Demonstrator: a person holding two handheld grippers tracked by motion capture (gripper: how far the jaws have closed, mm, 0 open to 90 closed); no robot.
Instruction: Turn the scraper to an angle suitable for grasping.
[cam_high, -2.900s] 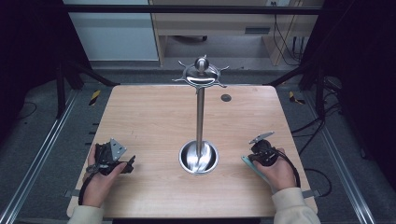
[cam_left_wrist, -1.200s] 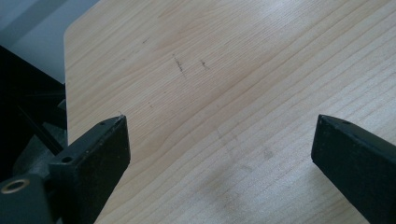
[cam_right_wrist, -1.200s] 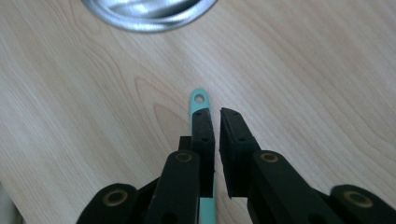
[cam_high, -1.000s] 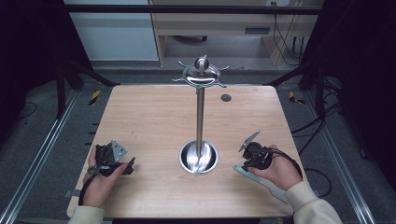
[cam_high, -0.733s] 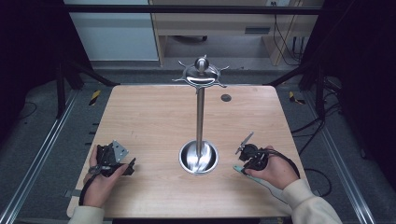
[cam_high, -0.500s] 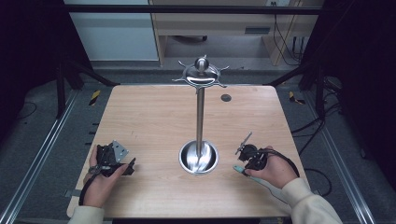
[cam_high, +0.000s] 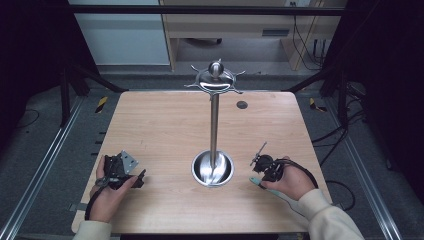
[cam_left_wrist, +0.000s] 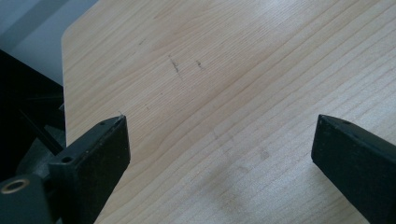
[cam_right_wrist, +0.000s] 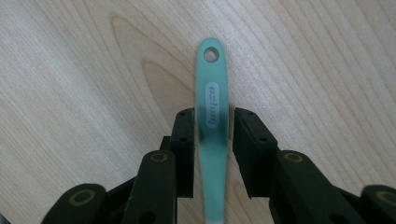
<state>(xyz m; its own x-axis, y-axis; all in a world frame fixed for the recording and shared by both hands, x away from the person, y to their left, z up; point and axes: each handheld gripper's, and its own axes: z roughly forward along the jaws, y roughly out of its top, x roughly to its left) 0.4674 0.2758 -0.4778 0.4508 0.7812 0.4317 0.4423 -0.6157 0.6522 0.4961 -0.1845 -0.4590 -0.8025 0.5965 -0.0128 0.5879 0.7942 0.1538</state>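
Note:
My right gripper (cam_right_wrist: 213, 116) is shut on a mint-green utensil handle (cam_right_wrist: 212, 84) with a hole at its tip and an oval logo; the handle sticks out past the jaws just above the wood. In the high view that gripper (cam_high: 261, 175) sits right of the stand's base, and the green tip (cam_high: 255, 181) pokes out toward the near left. My left gripper (cam_high: 136, 178) rests at the table's near left, held in a hand. Its jaws stand wide open (cam_left_wrist: 219, 135) over bare wood, with nothing between them.
A tall metal stand rises from a round dish base (cam_high: 213, 169) at mid-table to a hooked top plate (cam_high: 215, 80). A small dark disc (cam_high: 242, 105) lies on the wooden table (cam_high: 165, 125) near the far edge. Dark frame rails flank both sides.
My right hand has slid left along the near edge toward the stand's base, carrying the green handle with it. The left hand has stayed in place.

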